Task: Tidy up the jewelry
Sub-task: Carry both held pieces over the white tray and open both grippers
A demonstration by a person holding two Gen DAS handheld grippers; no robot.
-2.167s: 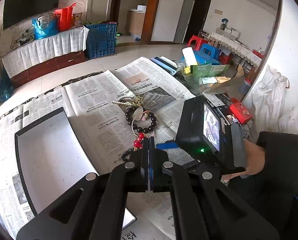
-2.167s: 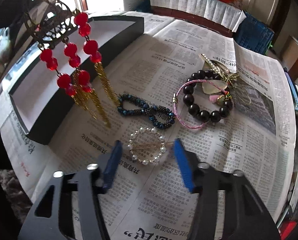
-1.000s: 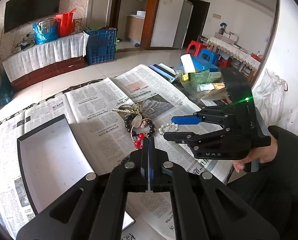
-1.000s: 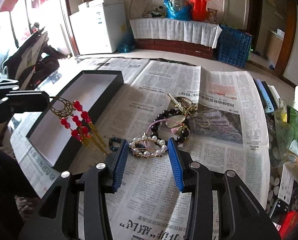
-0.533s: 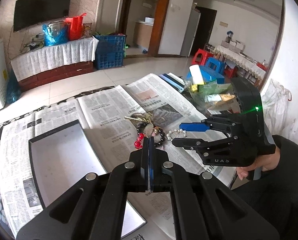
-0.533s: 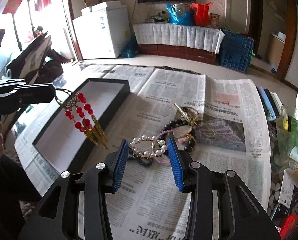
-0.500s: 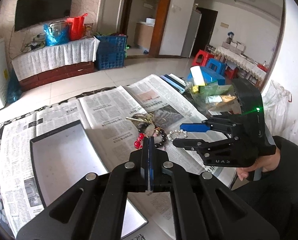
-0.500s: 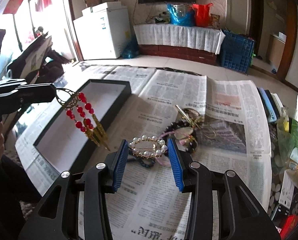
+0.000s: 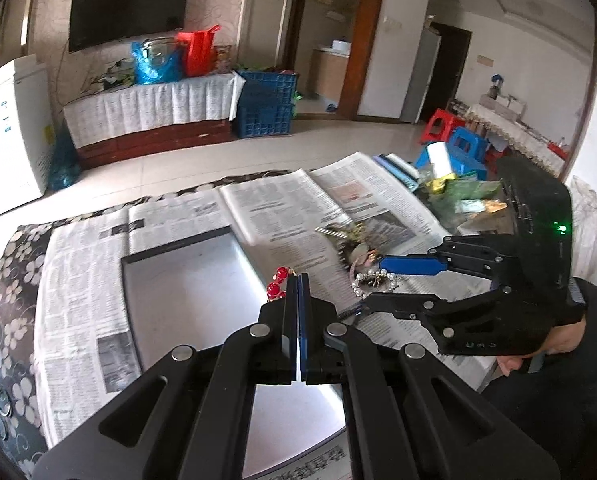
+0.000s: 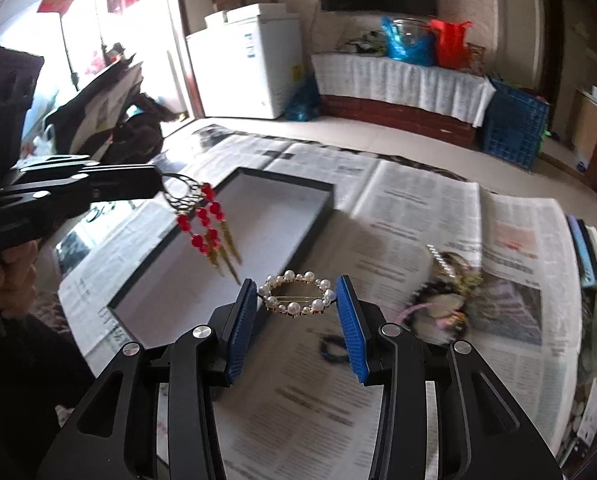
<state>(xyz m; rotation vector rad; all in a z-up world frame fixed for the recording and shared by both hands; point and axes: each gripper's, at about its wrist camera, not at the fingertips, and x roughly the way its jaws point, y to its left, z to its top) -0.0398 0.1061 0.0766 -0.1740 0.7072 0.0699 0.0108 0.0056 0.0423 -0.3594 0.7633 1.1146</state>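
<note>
The right gripper [image 10: 296,296] holds one pearl ring [image 10: 296,294] between its fingers; the left gripper [image 9: 298,280] pinches one red-bead earring [image 10: 206,224] above one open box [image 10: 234,256]. A tangled pile [image 10: 444,296] lies on the newspaper-covered desk [image 10: 418,208].

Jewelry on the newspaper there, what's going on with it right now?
A person is sorting it with a gripper in each hand. The left gripper is shut on a red-beaded tassel earring, dangling above the open black box. The right gripper holds a pearl ring clip between its blue pads, lifted off the newspaper. A pile of bracelets still lies on the paper, and the box looks empty.
</note>
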